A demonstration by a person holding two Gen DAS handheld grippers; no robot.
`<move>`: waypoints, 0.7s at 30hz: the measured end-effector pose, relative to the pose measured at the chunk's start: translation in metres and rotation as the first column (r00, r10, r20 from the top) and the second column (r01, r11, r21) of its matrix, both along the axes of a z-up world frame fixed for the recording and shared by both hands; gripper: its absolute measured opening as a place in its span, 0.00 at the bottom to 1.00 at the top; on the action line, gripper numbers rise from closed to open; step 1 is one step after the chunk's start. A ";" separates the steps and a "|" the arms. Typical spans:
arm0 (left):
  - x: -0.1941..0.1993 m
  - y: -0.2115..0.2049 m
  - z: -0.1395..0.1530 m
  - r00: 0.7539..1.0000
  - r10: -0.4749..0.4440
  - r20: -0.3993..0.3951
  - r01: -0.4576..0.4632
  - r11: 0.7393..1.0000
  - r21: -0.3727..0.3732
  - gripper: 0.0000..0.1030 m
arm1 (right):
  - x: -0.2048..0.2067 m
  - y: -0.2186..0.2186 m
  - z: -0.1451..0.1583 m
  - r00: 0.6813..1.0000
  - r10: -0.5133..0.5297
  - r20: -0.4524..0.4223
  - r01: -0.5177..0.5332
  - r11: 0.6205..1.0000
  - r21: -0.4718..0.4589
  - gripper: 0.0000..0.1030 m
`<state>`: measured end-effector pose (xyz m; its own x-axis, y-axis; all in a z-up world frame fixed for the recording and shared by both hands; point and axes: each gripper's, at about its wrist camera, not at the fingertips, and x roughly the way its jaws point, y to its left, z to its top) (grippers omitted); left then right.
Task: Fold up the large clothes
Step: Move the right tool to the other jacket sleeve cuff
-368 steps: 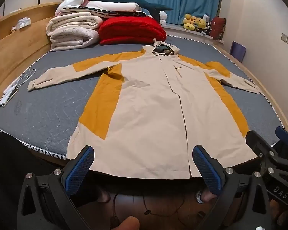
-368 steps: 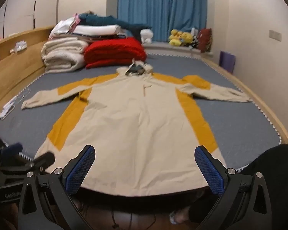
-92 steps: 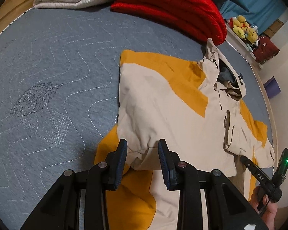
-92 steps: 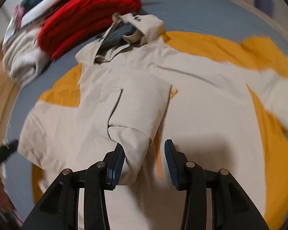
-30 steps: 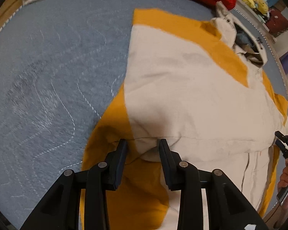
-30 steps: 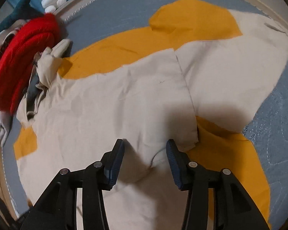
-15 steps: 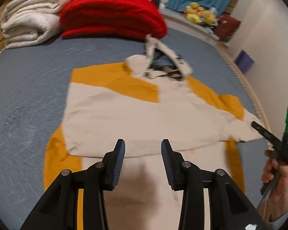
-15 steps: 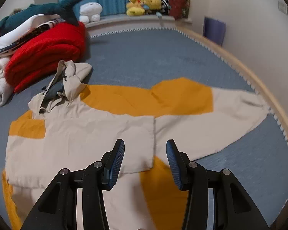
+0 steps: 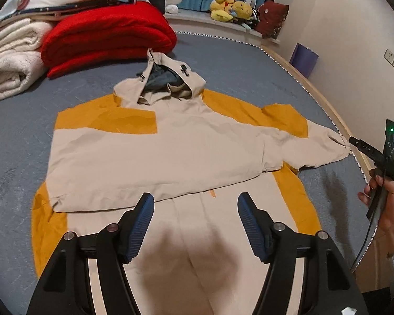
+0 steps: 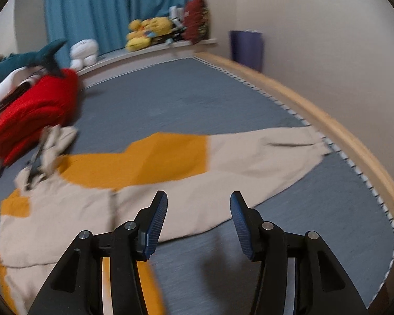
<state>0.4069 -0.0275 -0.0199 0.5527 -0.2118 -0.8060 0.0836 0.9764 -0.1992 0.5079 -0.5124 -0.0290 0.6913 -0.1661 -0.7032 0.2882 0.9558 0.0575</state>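
Note:
A large beige and mustard hooded coat (image 9: pixel 155 155) lies flat on the grey bed (image 9: pixel 236 68). Its left sleeve is folded across the chest. Its right sleeve (image 9: pixel 310 141) stretches out to the bed's right edge and also shows in the right wrist view (image 10: pixel 249 155). My left gripper (image 9: pixel 195 210) is open and empty, raised above the coat's lower front. My right gripper (image 10: pixel 198 210) is open and empty above the near edge of the outstretched sleeve. It also shows at the right of the left wrist view (image 9: pixel 380 157), held in a hand.
A red quilt (image 9: pixel 105 36) and white blankets (image 9: pixel 8 57) are stacked at the head of the bed. Plush toys (image 9: pixel 231 6) sit on the sill under blue curtains. A wooden bed rim (image 10: pixel 341 131) runs along the right, by the wall.
Both grippers have opened wider and let go of the folded sleeve. Both have lifted and pulled back; the right one has swung toward the outstretched right sleeve.

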 end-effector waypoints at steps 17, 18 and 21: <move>0.013 0.010 -0.029 0.998 0.008 -0.064 -0.006 1.000 0.028 0.61 | 0.049 -0.182 -0.105 0.962 -0.269 -0.057 0.272 0.902 0.337 0.50; 0.014 0.010 -0.032 0.997 0.008 -0.071 -0.006 0.999 0.032 0.61 | 0.051 -0.189 -0.114 0.956 -0.285 -0.065 0.289 0.884 0.368 0.50; 0.015 0.010 -0.040 0.996 0.011 -0.088 -0.007 0.999 0.039 0.61 | 0.055 -0.206 -0.134 0.940 -0.332 -0.077 0.332 0.839 0.432 0.50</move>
<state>0.4223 -0.0173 -0.0594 0.4809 -0.1753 -0.8591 0.0586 0.9840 -0.1680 0.5631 -0.7187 -0.1632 0.6505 -0.0658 -0.7567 0.5833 0.6813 0.4422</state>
